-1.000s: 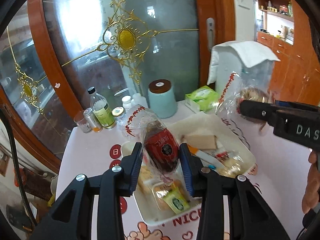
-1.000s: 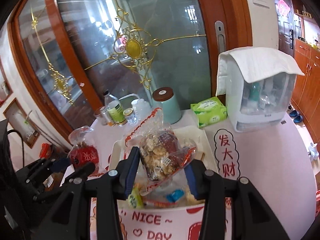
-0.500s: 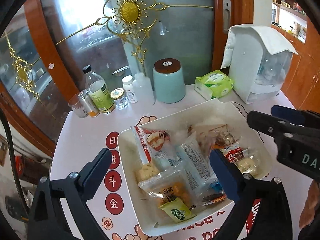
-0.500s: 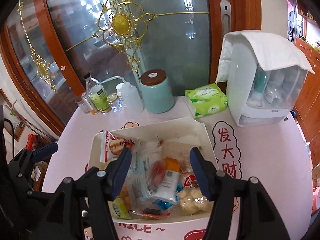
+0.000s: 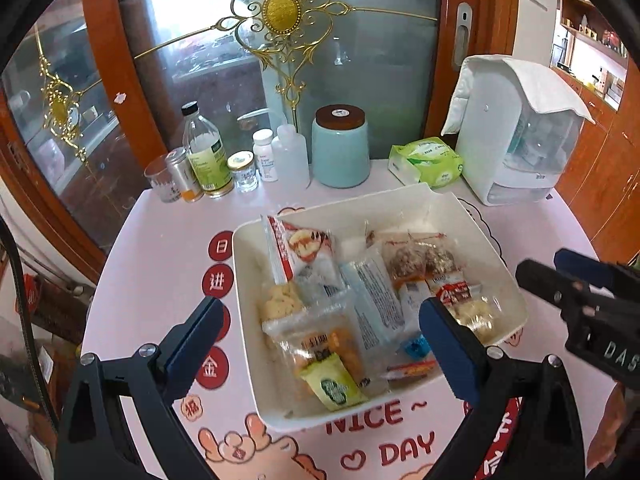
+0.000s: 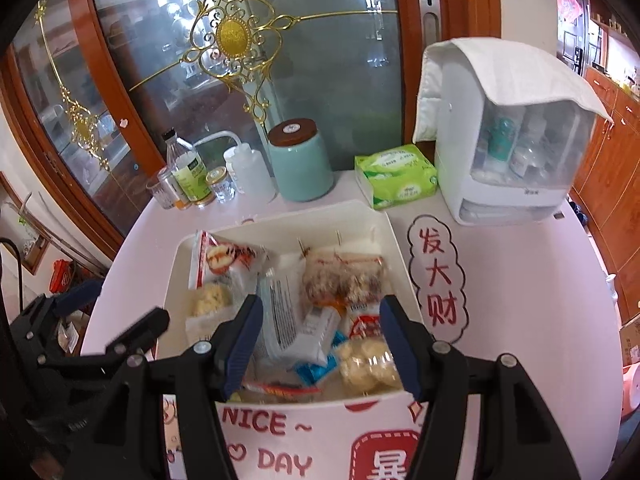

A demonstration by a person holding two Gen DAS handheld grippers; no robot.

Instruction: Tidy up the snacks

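Observation:
A white rectangular tray on the pink round table holds several wrapped snacks. Among them are a red-and-white packet, a clear bag of nut clusters, a white packet and a small green packet. My left gripper hangs wide open over the tray's near left part, nothing between its fingers. My right gripper is open above the tray's near edge, also empty. It shows at the right in the left wrist view.
Behind the tray stand a teal canister, a green tissue pack, a white cloth-covered storage box and a cluster of bottles and jars. A glass door with gold ornament closes off the back. The table edge curves near both sides.
Both grippers held snack bags above the tray a second ago; both have opened and let them go. The bags now lie in the tray, and both grippers have sunk closer to it.

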